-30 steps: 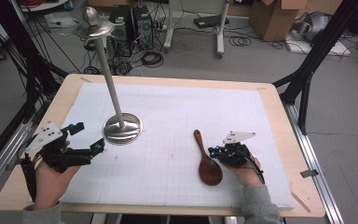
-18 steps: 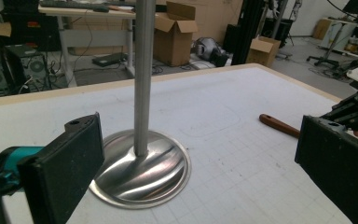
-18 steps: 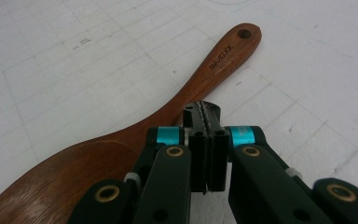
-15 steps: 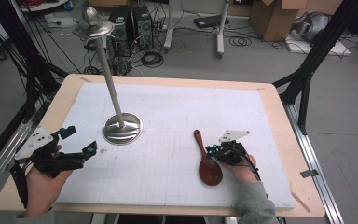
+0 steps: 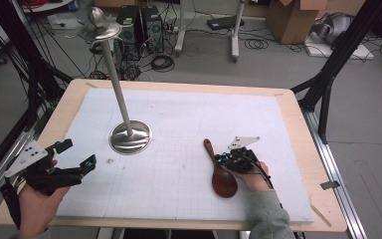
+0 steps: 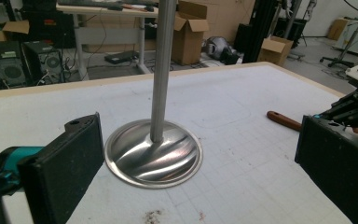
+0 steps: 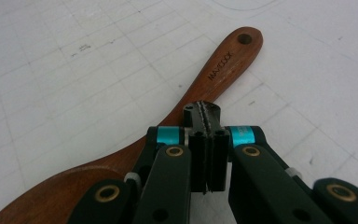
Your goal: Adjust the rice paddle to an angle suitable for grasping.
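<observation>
My left gripper (image 5: 74, 155) has slid back from the steel stand (image 5: 130, 137), jaws wide; my right gripper (image 5: 222, 159) stays clenched over the wooden spoon (image 5: 222, 177), pinching nothing.

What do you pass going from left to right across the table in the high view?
Left gripper, jaws open → steel stand with its round base and tall pole → wooden spoon lying flat → right gripper, jaws shut, at the spoon's handle.
</observation>
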### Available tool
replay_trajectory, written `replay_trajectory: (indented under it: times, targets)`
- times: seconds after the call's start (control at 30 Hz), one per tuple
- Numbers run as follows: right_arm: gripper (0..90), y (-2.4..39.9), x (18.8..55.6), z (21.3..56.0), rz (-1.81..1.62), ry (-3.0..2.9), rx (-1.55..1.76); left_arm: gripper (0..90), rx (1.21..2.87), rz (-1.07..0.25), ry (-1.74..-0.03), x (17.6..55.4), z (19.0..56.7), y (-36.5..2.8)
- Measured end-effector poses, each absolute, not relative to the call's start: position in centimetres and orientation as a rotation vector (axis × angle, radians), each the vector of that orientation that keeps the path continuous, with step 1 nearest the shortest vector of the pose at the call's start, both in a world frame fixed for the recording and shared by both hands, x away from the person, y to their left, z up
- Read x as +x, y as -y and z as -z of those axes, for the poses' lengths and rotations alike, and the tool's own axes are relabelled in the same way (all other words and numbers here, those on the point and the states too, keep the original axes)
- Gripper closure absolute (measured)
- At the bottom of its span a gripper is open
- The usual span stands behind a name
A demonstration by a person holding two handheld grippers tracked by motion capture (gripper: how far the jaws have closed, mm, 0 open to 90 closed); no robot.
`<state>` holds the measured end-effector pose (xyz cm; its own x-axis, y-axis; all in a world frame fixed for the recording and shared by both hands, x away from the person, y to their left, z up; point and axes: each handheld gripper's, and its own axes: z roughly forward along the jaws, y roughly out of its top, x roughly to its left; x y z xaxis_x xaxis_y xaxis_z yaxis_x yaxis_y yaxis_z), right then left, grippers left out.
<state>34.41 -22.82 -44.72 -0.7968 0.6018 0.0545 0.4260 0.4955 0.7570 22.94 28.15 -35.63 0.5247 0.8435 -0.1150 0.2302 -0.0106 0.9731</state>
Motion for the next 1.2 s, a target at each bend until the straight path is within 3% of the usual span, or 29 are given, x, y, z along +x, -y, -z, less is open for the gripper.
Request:
replay_trajectory:
  times: [1.2]
  targets:
    - [90.0,16.8,34.4,43.8,-1.111,-2.708,0.682,1.8,1.534,-0.659,-0.993,21.1,35.8,-29.8]
